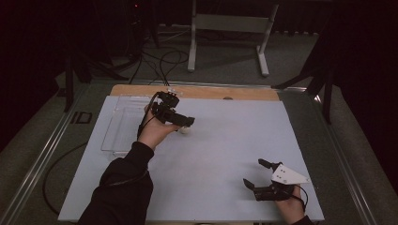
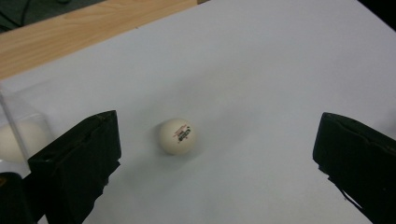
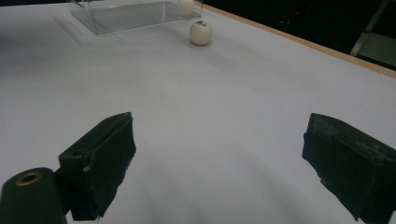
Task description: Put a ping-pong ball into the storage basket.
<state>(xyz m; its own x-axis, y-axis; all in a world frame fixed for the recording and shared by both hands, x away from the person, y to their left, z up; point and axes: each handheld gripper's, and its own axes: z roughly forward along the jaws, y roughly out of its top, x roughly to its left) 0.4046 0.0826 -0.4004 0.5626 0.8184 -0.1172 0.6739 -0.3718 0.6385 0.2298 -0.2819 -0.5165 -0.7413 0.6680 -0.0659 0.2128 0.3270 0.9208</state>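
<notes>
A white ping-pong ball (image 1: 185,131) (image 2: 176,136) with small red print lies on the white table sheet, just right of a clear plastic tray (image 1: 123,123). My left gripper (image 1: 179,121) (image 2: 217,140) hovers over the ball, open, with the ball between its jaws but nearer the left one and touching neither. A second white ball (image 2: 16,140) (image 3: 185,5) lies inside the tray (image 3: 126,16), behind its clear wall. My right gripper (image 1: 253,172) (image 3: 217,144) is open and empty near the front right of the sheet, facing the loose ball (image 3: 201,32) from far off.
A wooden table edge (image 1: 197,91) (image 2: 70,35) runs along the far side of the sheet. Beyond the table are a floor with cables (image 1: 159,61) and a white metal stand (image 1: 230,28). Open white sheet lies between the two grippers.
</notes>
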